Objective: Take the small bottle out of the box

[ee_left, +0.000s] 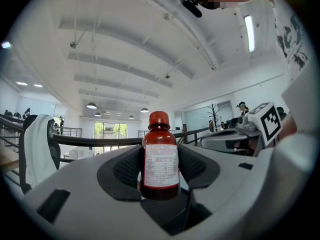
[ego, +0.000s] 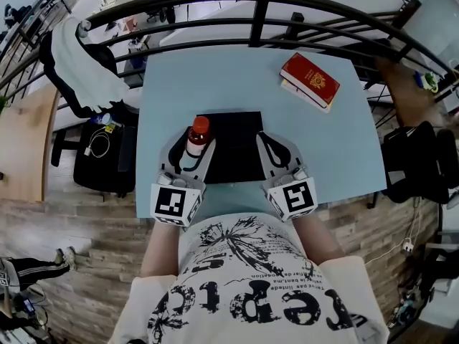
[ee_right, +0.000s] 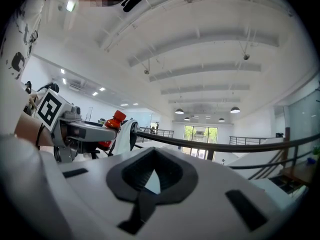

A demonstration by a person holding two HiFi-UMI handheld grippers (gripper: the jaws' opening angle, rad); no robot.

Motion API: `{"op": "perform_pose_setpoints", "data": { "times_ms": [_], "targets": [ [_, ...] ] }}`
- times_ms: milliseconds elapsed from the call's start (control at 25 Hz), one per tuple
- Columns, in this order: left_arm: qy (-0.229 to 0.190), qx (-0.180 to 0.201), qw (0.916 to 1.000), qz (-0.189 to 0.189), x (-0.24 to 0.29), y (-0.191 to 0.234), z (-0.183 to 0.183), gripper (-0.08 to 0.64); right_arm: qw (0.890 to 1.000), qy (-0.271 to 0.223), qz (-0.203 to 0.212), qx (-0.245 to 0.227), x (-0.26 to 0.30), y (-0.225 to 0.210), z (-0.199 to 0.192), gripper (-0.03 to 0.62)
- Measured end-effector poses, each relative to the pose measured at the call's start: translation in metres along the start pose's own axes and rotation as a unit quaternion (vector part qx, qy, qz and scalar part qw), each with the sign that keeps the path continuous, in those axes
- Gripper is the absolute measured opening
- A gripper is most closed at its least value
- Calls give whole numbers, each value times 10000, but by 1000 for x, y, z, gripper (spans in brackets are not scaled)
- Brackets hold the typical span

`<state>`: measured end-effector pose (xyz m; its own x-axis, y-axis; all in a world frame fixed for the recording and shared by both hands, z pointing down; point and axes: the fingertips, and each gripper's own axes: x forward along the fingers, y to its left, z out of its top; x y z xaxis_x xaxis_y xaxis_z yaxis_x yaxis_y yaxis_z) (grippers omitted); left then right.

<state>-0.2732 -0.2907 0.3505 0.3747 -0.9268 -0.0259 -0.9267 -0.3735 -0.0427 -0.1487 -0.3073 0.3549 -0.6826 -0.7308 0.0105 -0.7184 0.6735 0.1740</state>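
Note:
A small brown bottle [ego: 197,138] with a red cap and a white label stands upright between the fingers of my left gripper [ego: 192,150], which is shut on it at the left edge of a black mat [ego: 240,131]. In the left gripper view the bottle [ee_left: 160,156] fills the space between the dark pads [ee_left: 125,170]. The right gripper [ego: 271,146] rests on the mat's right side, shut with nothing in it; its pads [ee_right: 172,171] meet in the right gripper view. A flat red box [ego: 310,79] lies at the table's far right corner, away from both grippers.
The light blue table [ego: 330,142] is ringed at the back by a black railing [ego: 258,20]. A chair draped with white cloth [ego: 82,63] and a black bag [ego: 100,149] stand to the left. The person's torso is against the near edge.

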Motion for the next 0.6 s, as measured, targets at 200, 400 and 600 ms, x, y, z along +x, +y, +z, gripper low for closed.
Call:
{"op": "perform_pose_setpoints", "data": {
  "times_ms": [200, 400, 600],
  "targets": [
    [18, 12, 10000, -45, 4, -1, -1, 230, 10000, 19, -21, -17, 0, -1, -2, 6],
    [38, 28, 10000, -76, 9, -1, 2, 230, 10000, 70, -31, 17, 1, -2, -2, 6],
    [69, 22, 9999, -124, 10, -2, 2, 230, 10000, 77, -17, 9, 2, -2, 0, 6]
  ]
}}
